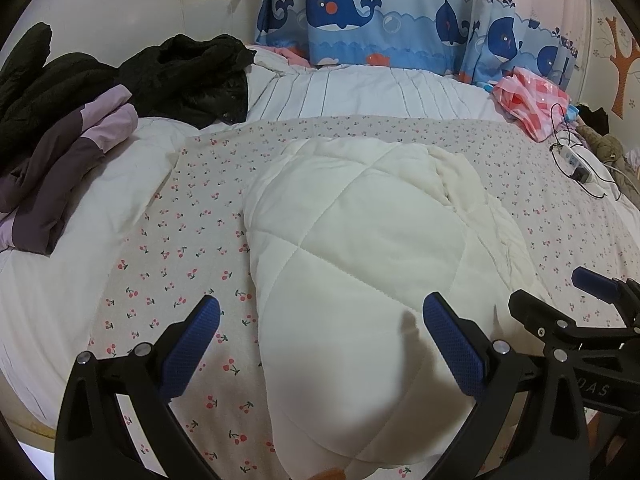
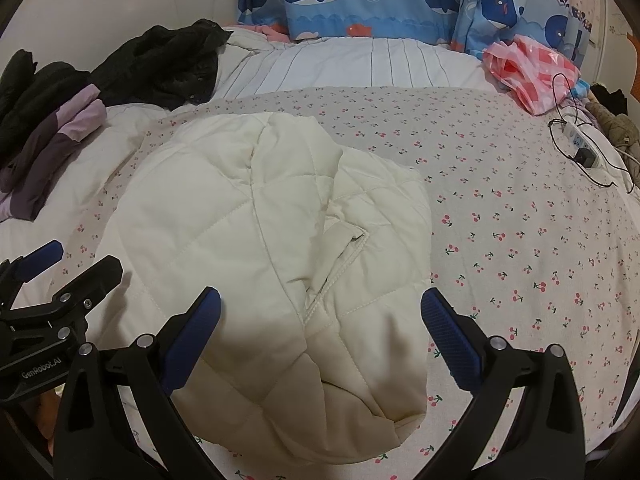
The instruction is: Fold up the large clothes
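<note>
So the white quilted jacket (image 2: 272, 264) lies partly folded mid-bed on the cherry-print sheet (image 2: 520, 220), looking like one fold is down. Left gripper (image 1: 320, 344) and right gripper (image 2: 320, 340) hover at its 6 o'clock edge, jaws wide apart, holding nothing. Next probably calls for pinching the hem and folding toward 12 o'clock.

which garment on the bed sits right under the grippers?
The white quilted jacket, lying on the cherry-print sheet. The black coat and purple jacket lie far-left; both grippers are open.
</note>
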Available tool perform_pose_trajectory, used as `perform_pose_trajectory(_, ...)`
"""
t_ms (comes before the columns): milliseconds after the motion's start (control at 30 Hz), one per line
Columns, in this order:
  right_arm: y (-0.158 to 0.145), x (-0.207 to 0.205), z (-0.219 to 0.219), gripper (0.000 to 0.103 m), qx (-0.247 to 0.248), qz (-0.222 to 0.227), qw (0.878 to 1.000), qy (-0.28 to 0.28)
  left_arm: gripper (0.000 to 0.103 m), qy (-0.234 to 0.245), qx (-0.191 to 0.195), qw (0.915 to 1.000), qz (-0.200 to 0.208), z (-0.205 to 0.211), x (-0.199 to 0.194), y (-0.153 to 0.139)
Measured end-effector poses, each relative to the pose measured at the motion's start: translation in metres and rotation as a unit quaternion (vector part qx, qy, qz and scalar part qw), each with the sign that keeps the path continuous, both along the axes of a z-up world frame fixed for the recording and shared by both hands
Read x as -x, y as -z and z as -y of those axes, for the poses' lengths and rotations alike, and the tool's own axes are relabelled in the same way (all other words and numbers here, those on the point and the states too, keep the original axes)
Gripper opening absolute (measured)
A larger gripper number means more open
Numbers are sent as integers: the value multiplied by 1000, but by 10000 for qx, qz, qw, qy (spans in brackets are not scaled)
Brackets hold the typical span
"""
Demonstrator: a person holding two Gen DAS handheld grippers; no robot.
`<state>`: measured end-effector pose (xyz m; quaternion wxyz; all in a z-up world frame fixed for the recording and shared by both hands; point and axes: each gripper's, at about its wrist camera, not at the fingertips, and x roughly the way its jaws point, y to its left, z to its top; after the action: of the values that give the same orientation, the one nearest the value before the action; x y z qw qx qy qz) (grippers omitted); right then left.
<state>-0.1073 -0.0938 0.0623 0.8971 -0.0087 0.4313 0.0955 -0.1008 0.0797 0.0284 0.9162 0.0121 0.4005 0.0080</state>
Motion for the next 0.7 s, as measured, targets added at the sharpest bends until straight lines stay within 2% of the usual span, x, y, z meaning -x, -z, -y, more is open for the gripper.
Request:
perform_pose_trajectory(200, -2, 3, -3, 97, 110, 123, 9999, 35, 97, 10, 7, 10000, 41, -1, 0, -2)
perform_pose_trajectory(467, 1, 0, -7, 97, 149, 74, 9999, -25, 97, -7, 29, 9999, 102, 0, 2, -3)
perform_pose_trajectory(700, 1, 1, -7, 97, 139, 101, 9998, -37, 97, -28, -273, 9994, 203, 4, 3, -7)
